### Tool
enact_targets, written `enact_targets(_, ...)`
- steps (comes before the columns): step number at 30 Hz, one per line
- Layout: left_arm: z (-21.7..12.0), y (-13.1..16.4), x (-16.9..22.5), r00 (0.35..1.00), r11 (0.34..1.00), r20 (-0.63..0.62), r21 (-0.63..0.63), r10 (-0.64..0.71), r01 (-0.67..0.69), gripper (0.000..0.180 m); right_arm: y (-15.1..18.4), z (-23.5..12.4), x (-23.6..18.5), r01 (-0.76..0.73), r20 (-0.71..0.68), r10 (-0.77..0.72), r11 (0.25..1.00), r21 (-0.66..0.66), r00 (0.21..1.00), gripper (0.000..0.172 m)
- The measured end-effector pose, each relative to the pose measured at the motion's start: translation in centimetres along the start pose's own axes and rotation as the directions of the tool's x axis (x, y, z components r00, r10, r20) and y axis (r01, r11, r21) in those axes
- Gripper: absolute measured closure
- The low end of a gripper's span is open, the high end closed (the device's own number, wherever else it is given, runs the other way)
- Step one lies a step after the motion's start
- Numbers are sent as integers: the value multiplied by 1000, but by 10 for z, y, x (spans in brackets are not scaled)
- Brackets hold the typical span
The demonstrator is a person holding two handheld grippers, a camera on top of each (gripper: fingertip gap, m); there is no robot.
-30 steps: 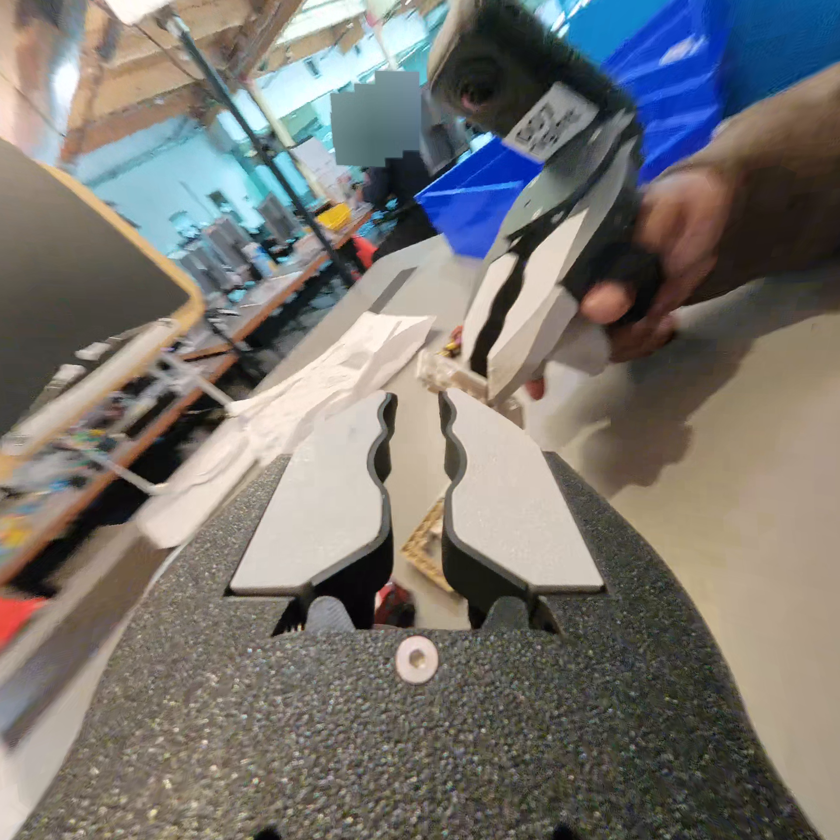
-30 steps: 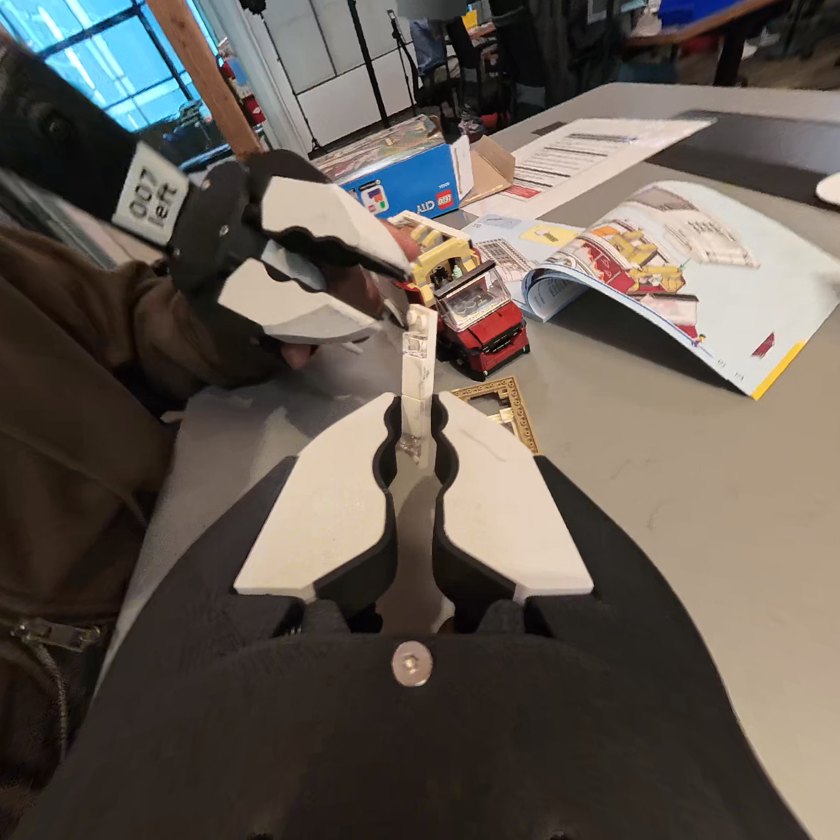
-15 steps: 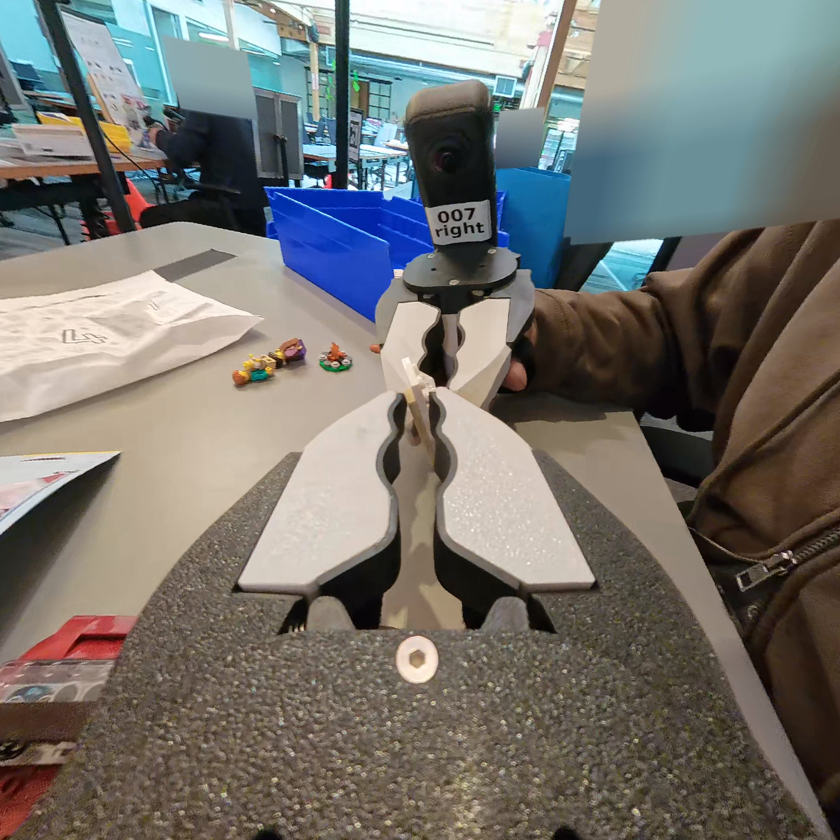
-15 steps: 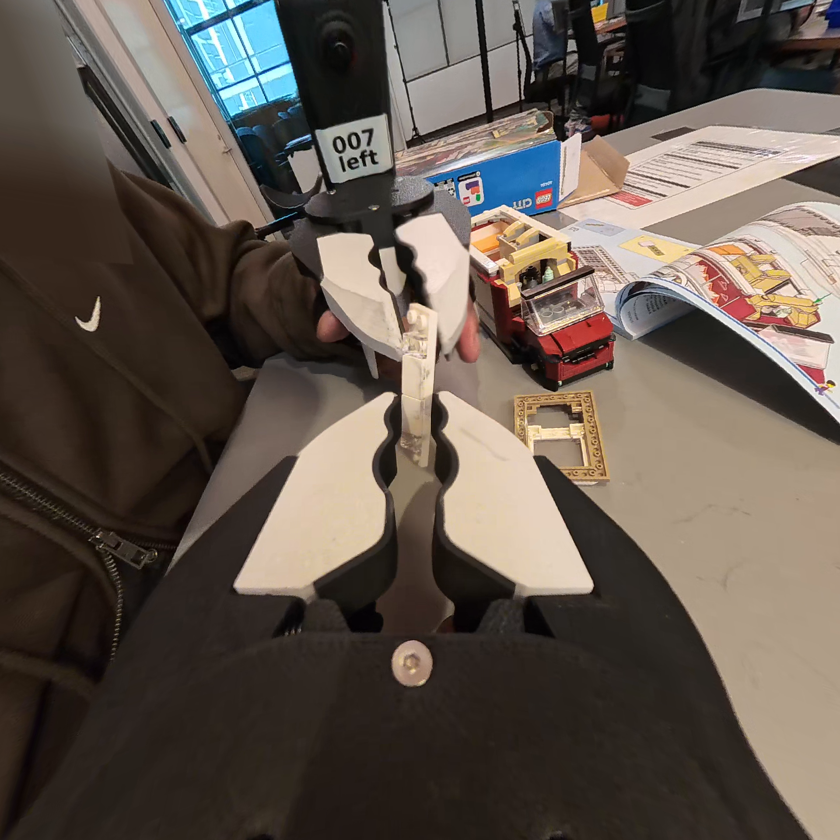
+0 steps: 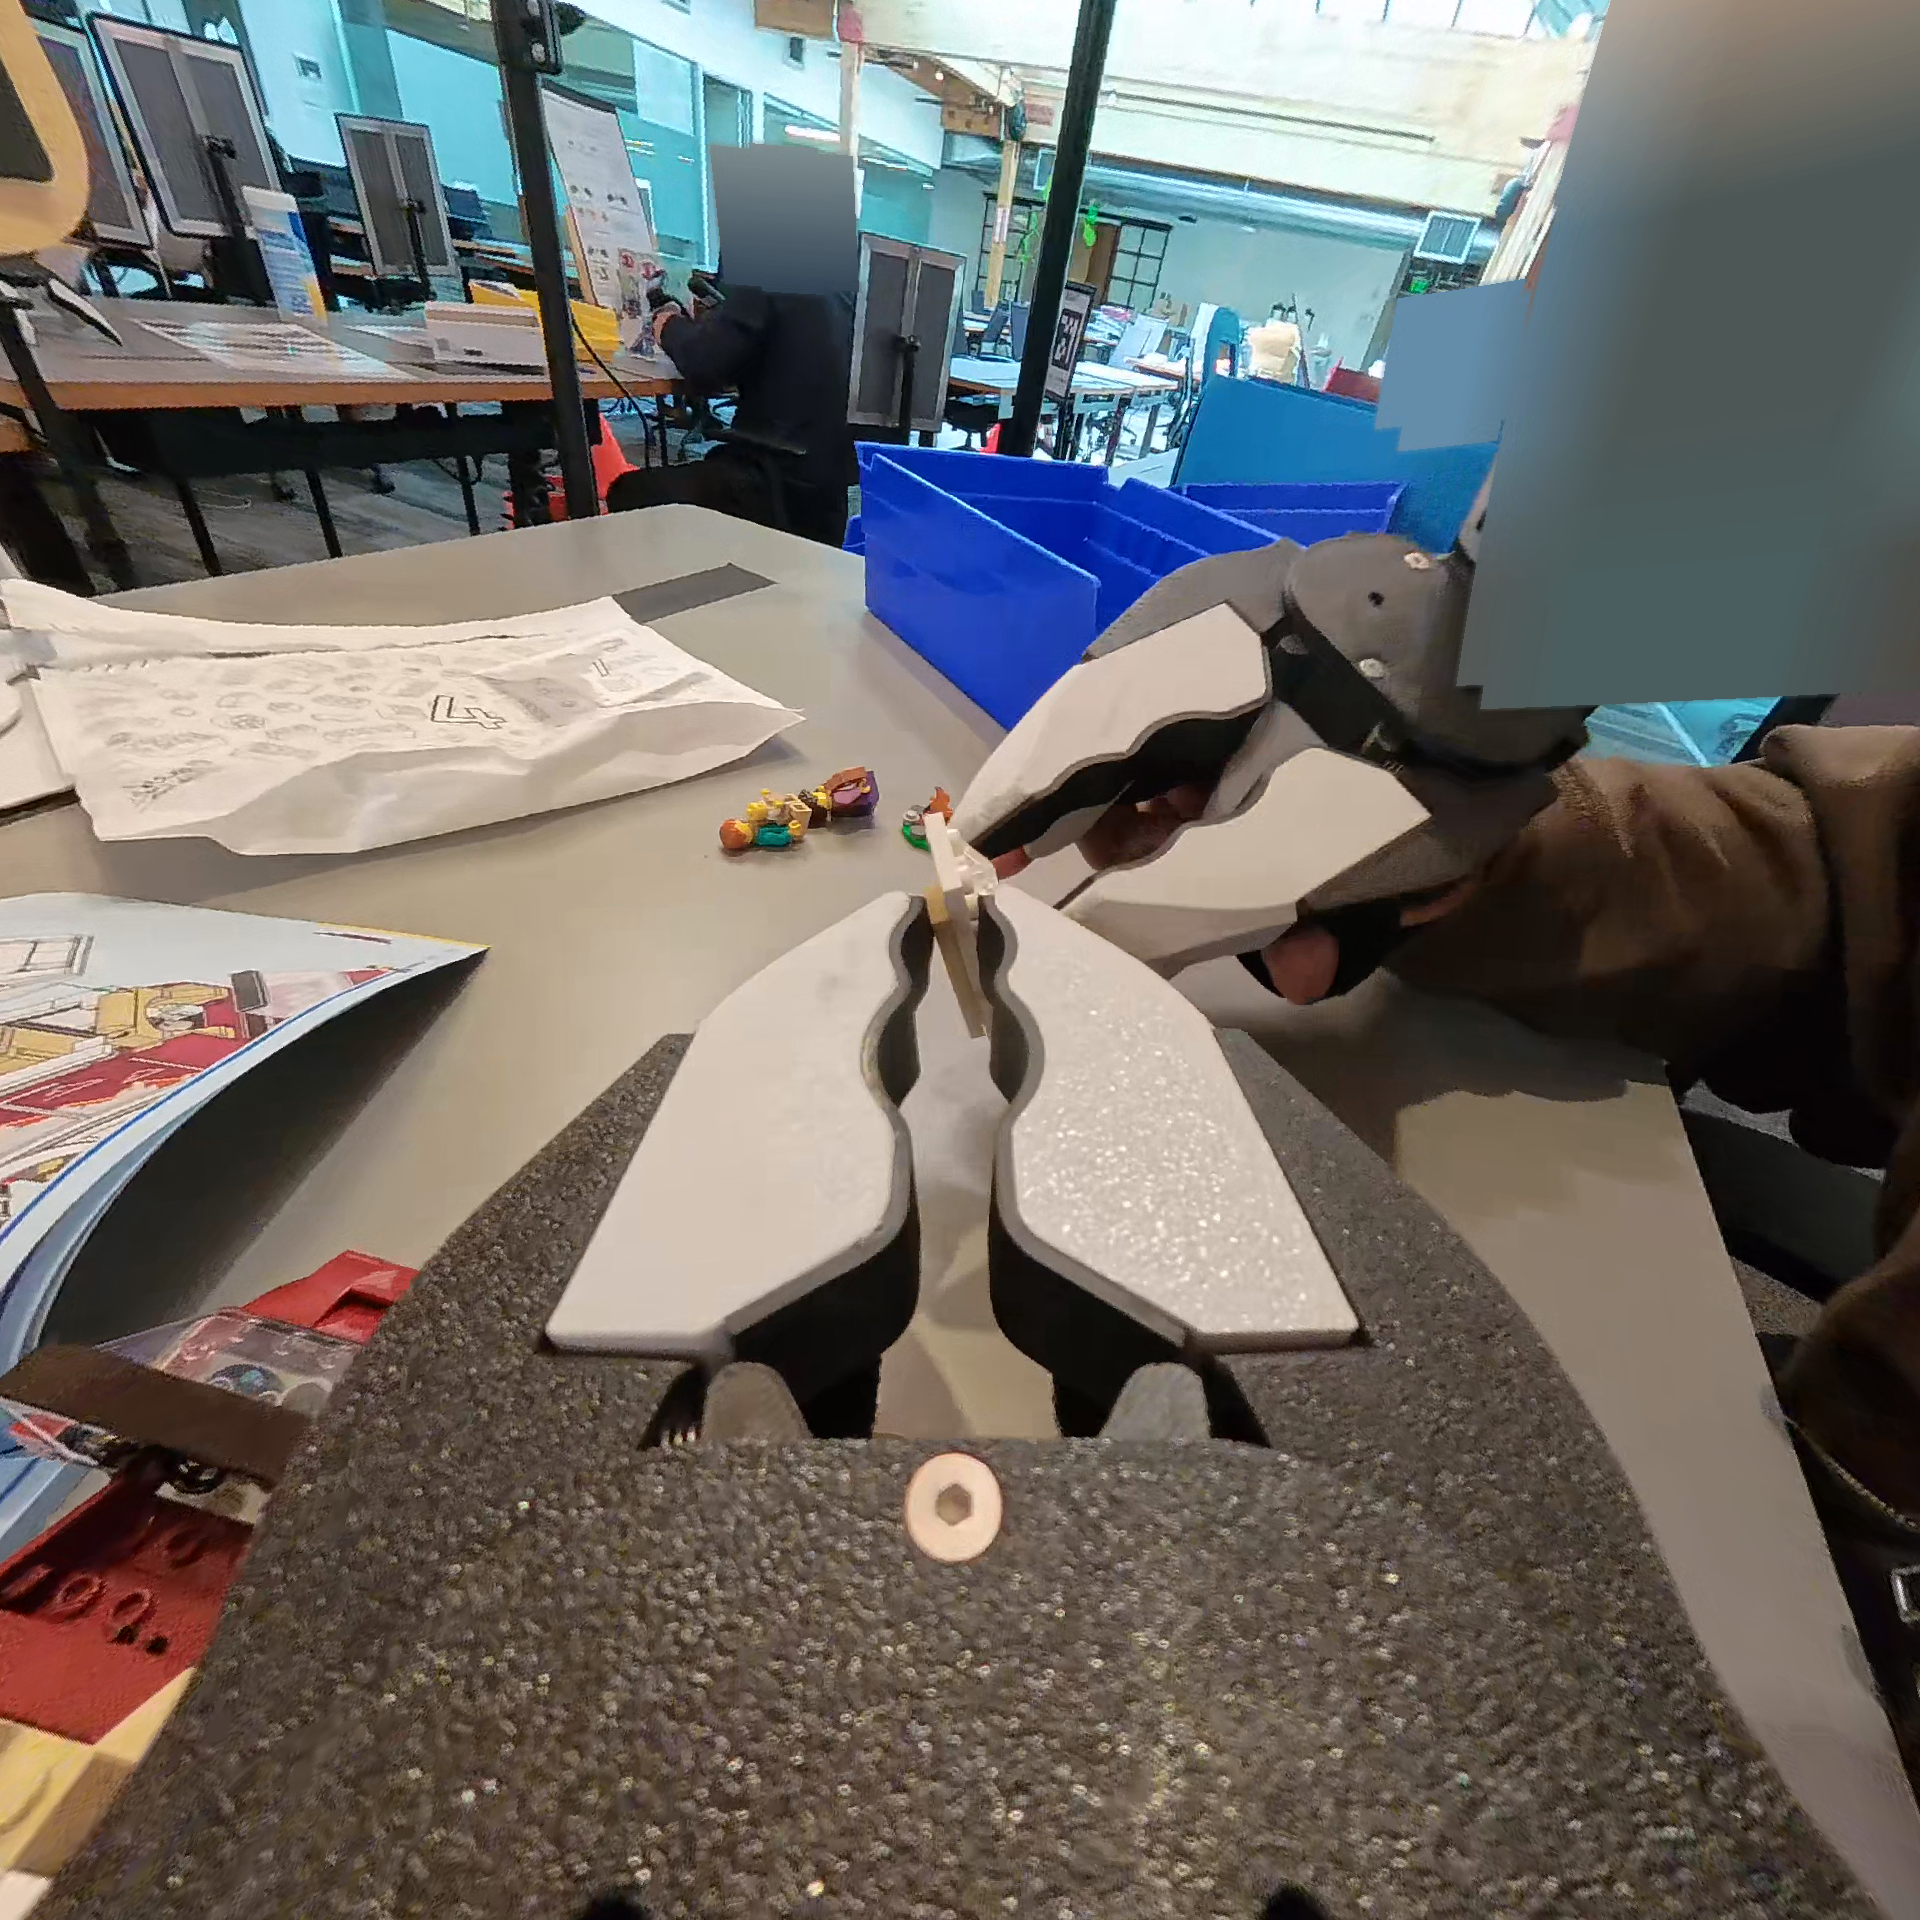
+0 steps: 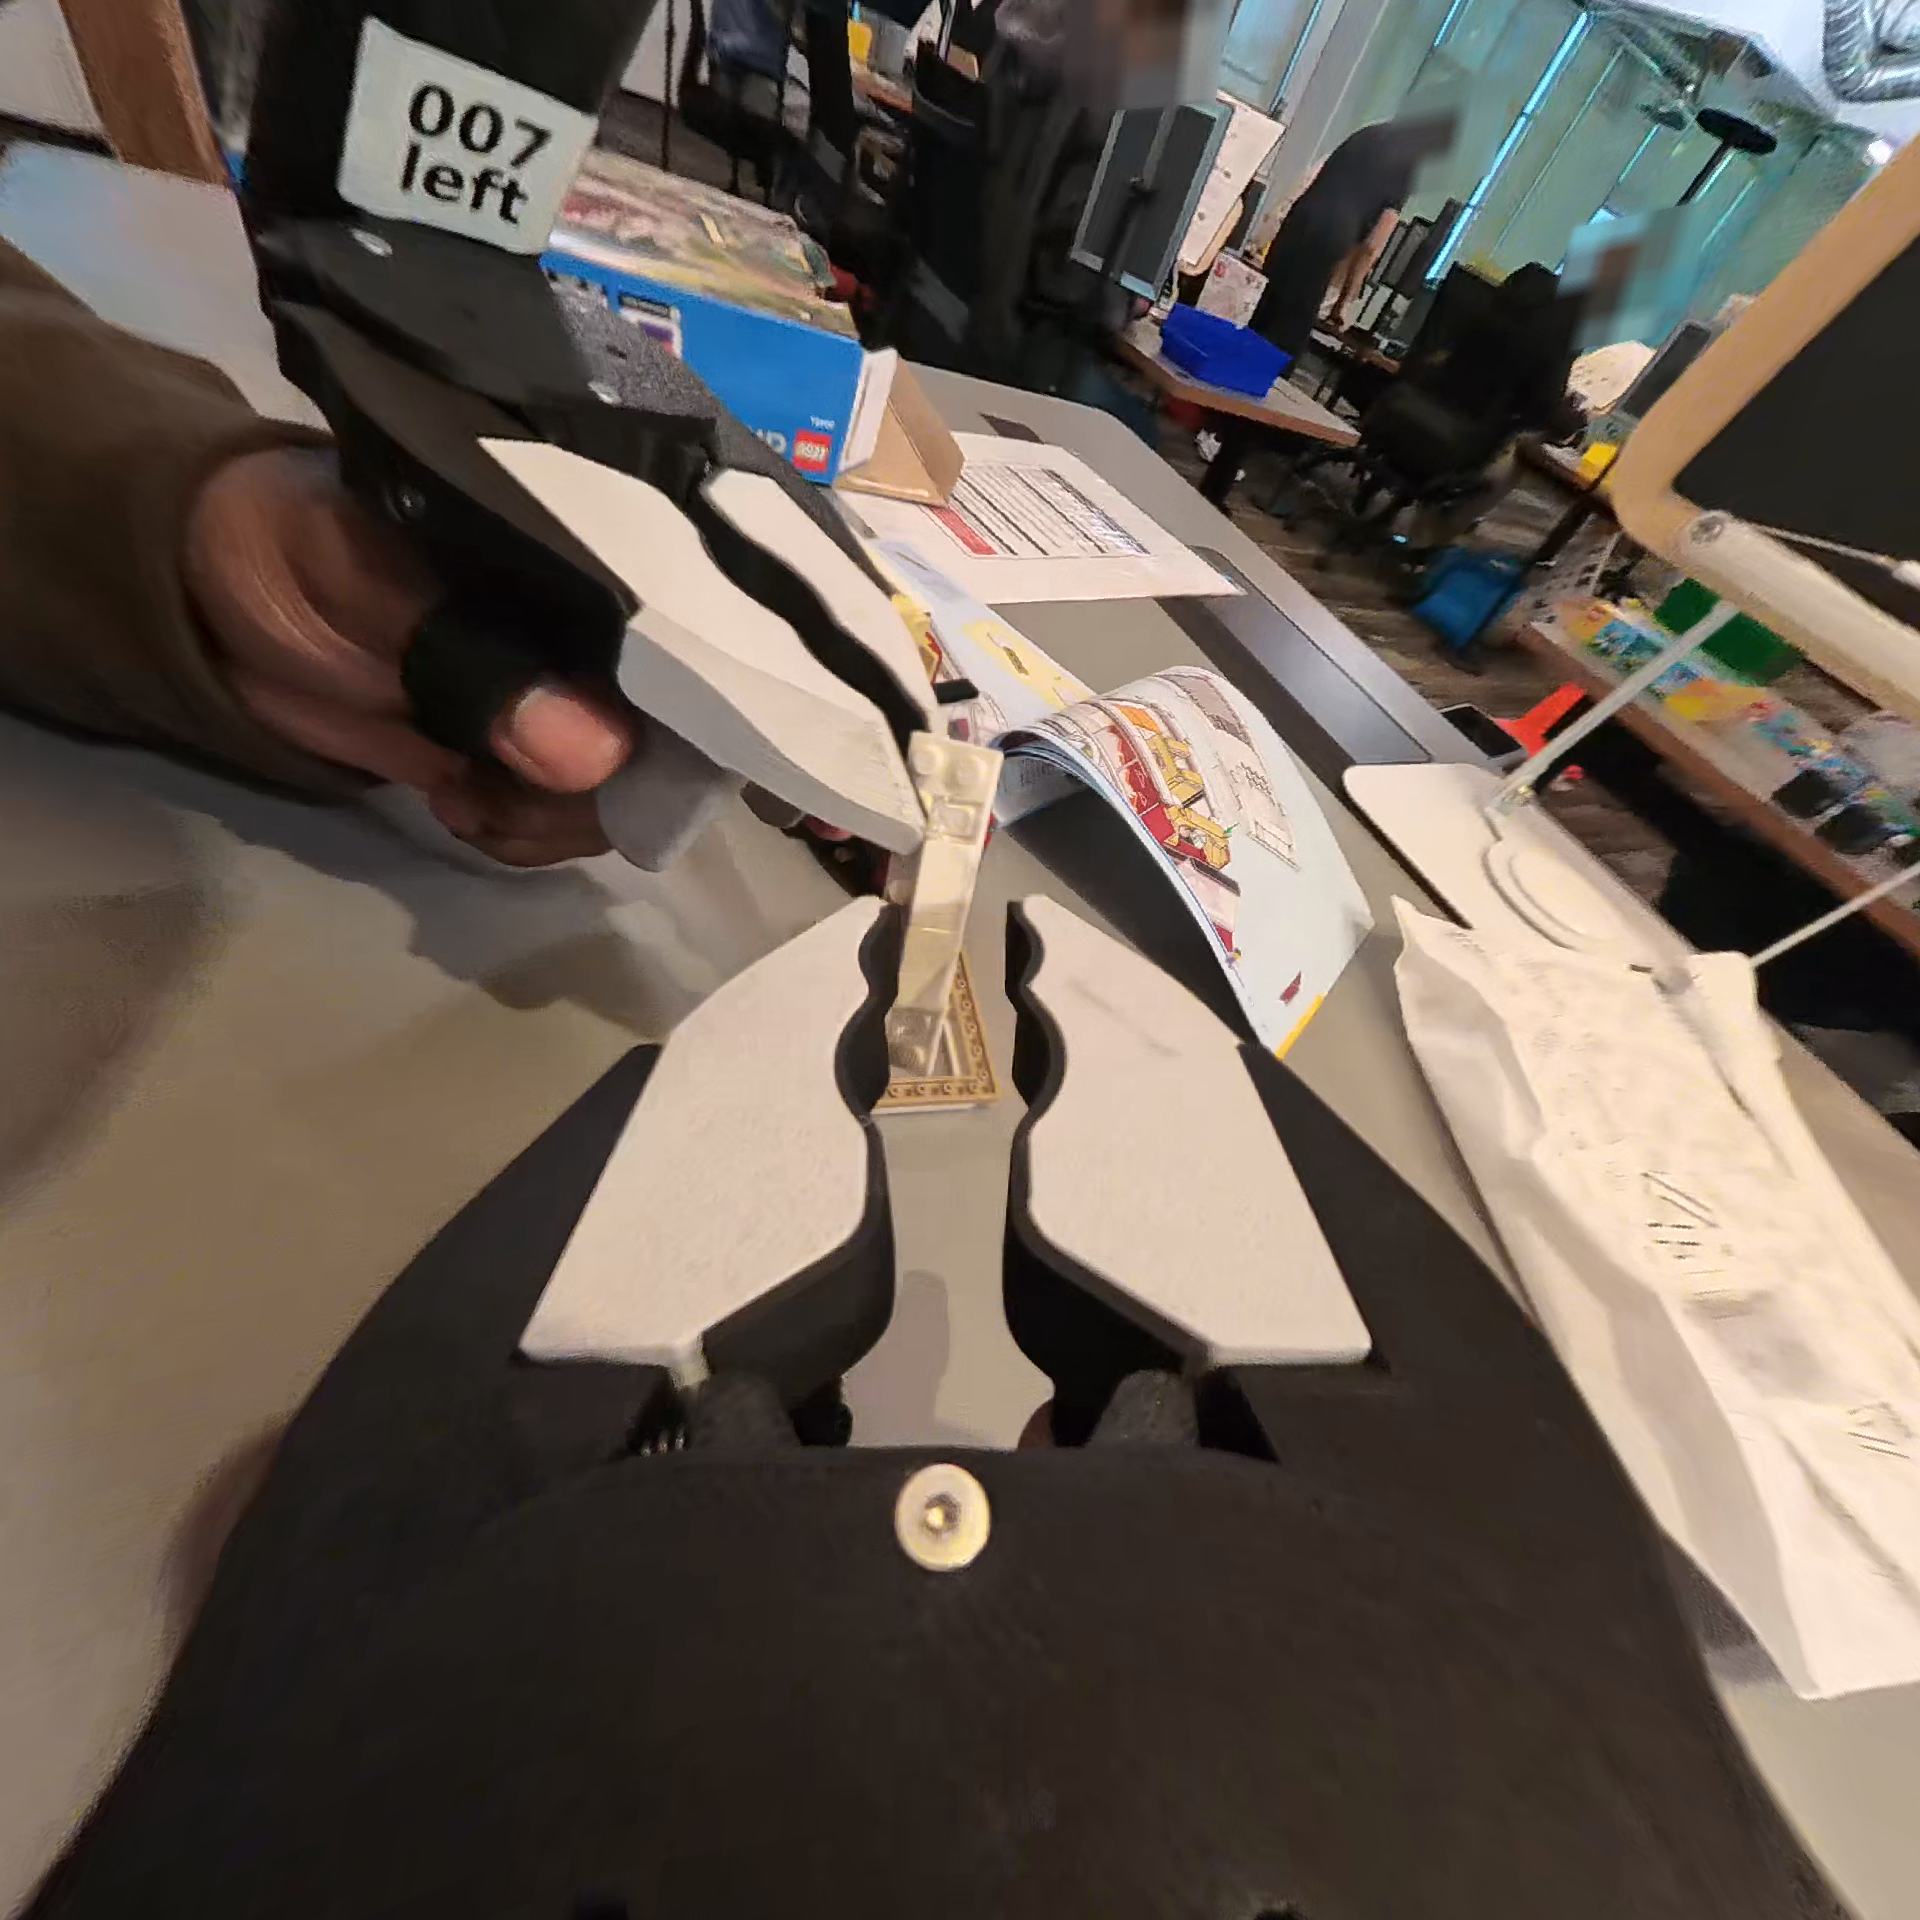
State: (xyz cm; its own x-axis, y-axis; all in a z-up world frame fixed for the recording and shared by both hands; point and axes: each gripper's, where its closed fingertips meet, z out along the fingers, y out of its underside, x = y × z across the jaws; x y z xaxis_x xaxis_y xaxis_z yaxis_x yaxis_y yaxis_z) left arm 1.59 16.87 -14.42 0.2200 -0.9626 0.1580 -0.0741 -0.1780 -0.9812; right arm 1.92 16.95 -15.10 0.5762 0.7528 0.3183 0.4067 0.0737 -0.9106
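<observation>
Left gripper (image 5: 951, 914), centre of its own frame, pinches a slim white and tan brick piece (image 5: 958, 935) between its fingertips, both pads pressed to it, the piece standing on edge above the grey worktop (image 5: 582, 914). Right gripper (image 6: 940, 914) spread; the same brick piece (image 6: 940, 894) runs between its fingers, close against the left pad, clear gap to the right pad. Below it on the worktop, a tan frame piece (image 6: 961, 1081). Right of centre, an open instruction booklet (image 6: 1195, 821); lower right, a white paper bag (image 6: 1662, 1247). Left wrist view: small toy figures (image 5: 800, 810) at mid-frame, blue bins (image 5: 987, 592) behind.
</observation>
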Motion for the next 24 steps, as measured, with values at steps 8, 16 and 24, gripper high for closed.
enact_targets(8, 3, 8, 10, 998, 999, -59, -37, 30, -33, 172, 4, 0, -10, 56, 53, -54, 998, -27, 997, 157)
enact_targets(16, -1, 7, 15, 989, 996, -132, -36, 73, -78, 172, -1, -5, -13, -24, 150, 18, 999, 38, 989, 160)
enact_targets(24, -6, 0, 28, 951, 997, -299, 1, -74, 78, 172, -13, -17, -21, -217, 338, 171, 971, 104, 925, 160)
